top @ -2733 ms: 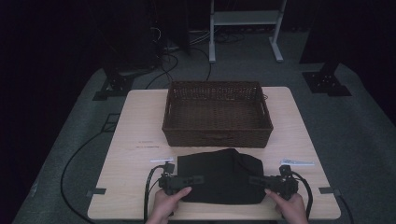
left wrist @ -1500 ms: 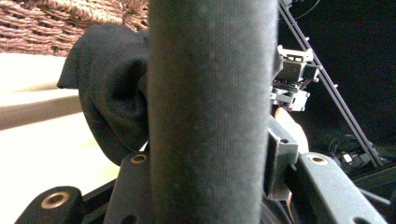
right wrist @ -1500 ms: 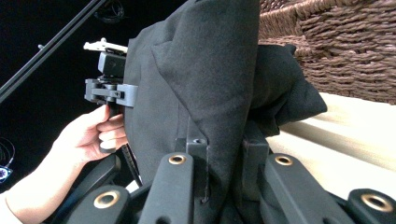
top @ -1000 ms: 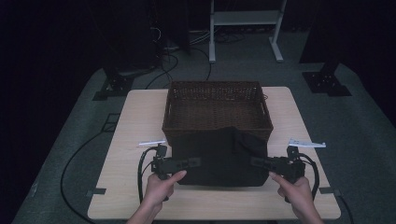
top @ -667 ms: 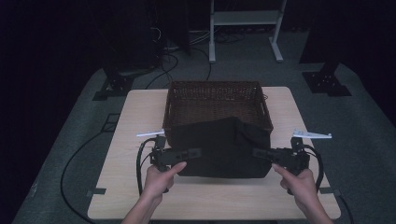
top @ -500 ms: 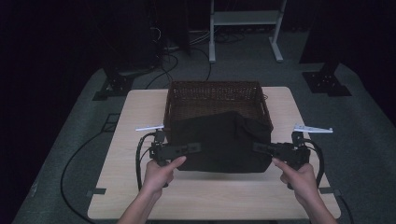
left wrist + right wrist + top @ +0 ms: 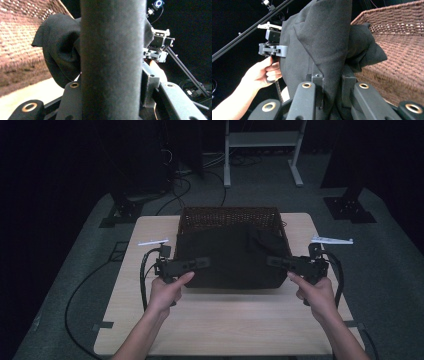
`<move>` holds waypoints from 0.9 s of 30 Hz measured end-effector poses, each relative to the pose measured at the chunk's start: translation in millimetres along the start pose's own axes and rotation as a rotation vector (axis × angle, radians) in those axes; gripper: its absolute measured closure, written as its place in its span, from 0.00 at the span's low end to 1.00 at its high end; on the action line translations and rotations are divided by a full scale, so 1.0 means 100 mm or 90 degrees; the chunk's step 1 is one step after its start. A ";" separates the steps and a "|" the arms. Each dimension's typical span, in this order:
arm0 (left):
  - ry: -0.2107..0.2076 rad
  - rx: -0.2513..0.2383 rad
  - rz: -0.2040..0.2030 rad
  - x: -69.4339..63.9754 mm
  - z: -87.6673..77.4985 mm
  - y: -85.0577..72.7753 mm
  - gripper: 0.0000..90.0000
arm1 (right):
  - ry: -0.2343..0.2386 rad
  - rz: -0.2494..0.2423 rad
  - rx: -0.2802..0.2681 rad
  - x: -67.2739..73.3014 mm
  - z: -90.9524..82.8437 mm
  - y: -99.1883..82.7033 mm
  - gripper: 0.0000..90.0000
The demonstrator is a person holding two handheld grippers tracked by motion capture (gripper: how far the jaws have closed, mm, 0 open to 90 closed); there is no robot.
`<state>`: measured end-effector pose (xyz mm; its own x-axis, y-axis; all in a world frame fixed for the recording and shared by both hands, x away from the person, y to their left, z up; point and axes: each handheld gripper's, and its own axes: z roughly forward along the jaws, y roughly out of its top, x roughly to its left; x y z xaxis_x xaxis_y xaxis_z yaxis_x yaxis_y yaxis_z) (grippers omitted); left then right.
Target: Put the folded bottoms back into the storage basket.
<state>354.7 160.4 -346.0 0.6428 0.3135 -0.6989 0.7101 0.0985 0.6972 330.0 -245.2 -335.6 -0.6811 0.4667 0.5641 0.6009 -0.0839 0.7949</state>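
Fingers of the left gripper (image 7: 200, 263) are pinched on the left edge of a black cloth (image 7: 230, 257), and in the left gripper view that cloth (image 7: 110, 55) rises as a thick fold between them through the middle of the frame. Fingers of the right gripper (image 7: 274, 261) likewise clamp the cloth's right edge, seen bunched between them in the right gripper view (image 7: 324, 50). In the high view the cloth hangs stretched between both grippers at the centre of the frame, draping over the near wall of a brown wicker basket (image 7: 230, 215) and covering most of its inside. The left hand (image 7: 167, 290) and right hand (image 7: 312, 290) come up from the bottom edge. The basket stands on the far half of a pale wooden surface (image 7: 225, 320). Around it the room is dark, with grey floor, black cables at the left, and a white metal frame (image 7: 262, 140) at the top centre.
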 end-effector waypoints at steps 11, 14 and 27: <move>0.016 -0.013 0.013 -0.03 0.04 0.29 0.63 | -0.006 -0.007 -0.013 -0.02 0.06 0.28 0.87; 0.019 -0.017 0.016 -0.03 0.06 0.37 0.63 | -0.010 -0.005 -0.016 -0.03 0.06 0.37 0.87; 0.037 -0.028 0.011 0.08 0.14 0.66 0.63 | -0.029 -0.012 -0.025 -0.14 0.16 0.64 0.87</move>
<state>410.7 156.1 -308.0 0.6363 0.3694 -0.6773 0.6849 0.1335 0.7163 384.8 -243.2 -296.1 -0.6720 0.5085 0.5384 0.5702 -0.1086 0.8143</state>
